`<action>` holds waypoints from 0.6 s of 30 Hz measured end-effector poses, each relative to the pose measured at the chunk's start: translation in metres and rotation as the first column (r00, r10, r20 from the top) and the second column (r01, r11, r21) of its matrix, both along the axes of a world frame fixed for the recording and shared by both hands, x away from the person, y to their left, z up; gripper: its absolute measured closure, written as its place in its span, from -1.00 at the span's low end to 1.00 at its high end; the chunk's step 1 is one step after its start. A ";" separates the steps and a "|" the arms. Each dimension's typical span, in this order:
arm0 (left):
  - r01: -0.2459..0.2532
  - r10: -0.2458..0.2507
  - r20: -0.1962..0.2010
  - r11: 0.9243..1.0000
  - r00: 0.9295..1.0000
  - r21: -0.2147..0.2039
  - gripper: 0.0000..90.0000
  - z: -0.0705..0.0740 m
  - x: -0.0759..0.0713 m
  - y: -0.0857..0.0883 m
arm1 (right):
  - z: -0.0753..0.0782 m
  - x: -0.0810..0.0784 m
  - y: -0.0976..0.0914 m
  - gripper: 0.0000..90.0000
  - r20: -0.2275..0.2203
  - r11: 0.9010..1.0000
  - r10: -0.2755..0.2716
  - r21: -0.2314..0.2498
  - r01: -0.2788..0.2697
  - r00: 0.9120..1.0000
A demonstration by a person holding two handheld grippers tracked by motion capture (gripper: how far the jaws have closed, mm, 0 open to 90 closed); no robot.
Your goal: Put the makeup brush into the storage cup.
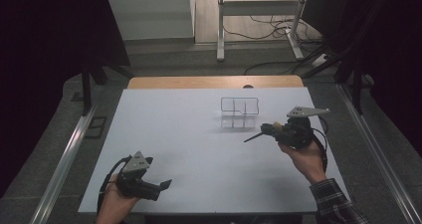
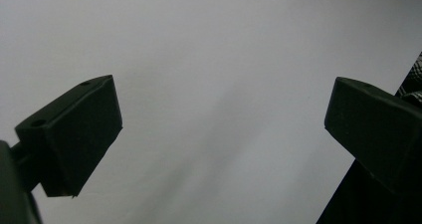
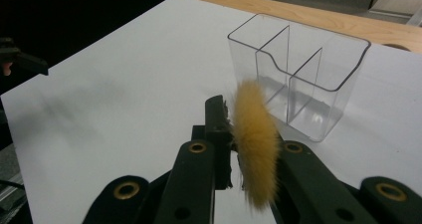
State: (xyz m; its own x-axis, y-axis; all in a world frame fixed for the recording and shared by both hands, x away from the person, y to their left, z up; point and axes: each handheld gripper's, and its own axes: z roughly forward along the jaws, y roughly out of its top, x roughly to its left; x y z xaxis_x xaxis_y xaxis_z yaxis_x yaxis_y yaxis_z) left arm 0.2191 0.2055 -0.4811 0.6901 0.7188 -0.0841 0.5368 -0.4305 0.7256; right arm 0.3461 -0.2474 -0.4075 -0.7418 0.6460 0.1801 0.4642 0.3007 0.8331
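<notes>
The right gripper [image 1: 255, 136] is clenched on a tan fluffy brush [image 3: 256, 139]; in the high view a thin dark handle end projects from its jaws toward the table's middle. The held brush sits near the right edge of the white table [image 1: 169, 134], just beside a clear plastic organizer [image 1: 239, 113] with inner partitions that stands toward the far edge, right of centre. Nothing lies between brush and organizer. The left gripper [image 1: 166, 184] is released, jaws wide apart with nothing between them, over bare surface near the near-left corner, well apart from the organizer. The right gripper view shows the brush's fluffy pile and the organizer's three compartments, indistinct from above. A wooden strip [image 1: 214, 82] borders the far edge.
</notes>
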 end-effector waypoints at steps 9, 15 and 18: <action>-0.030 0.030 -0.009 1.000 1.000 -0.010 -0.95 -0.003 -0.002 0.008 | 0.004 0.010 -0.005 0.87 0.002 1.000 -0.023 0.004 0.023 1.000; -0.056 0.056 -0.003 0.998 0.998 0.004 -0.95 -0.004 -0.004 0.015 | 0.006 0.017 -0.008 0.87 0.002 0.999 -0.032 0.005 0.032 0.999; -0.066 0.066 0.000 0.998 0.998 0.007 -0.95 -0.004 -0.006 0.019 | 0.008 0.020 -0.009 0.87 0.007 0.999 -0.034 0.004 0.034 0.999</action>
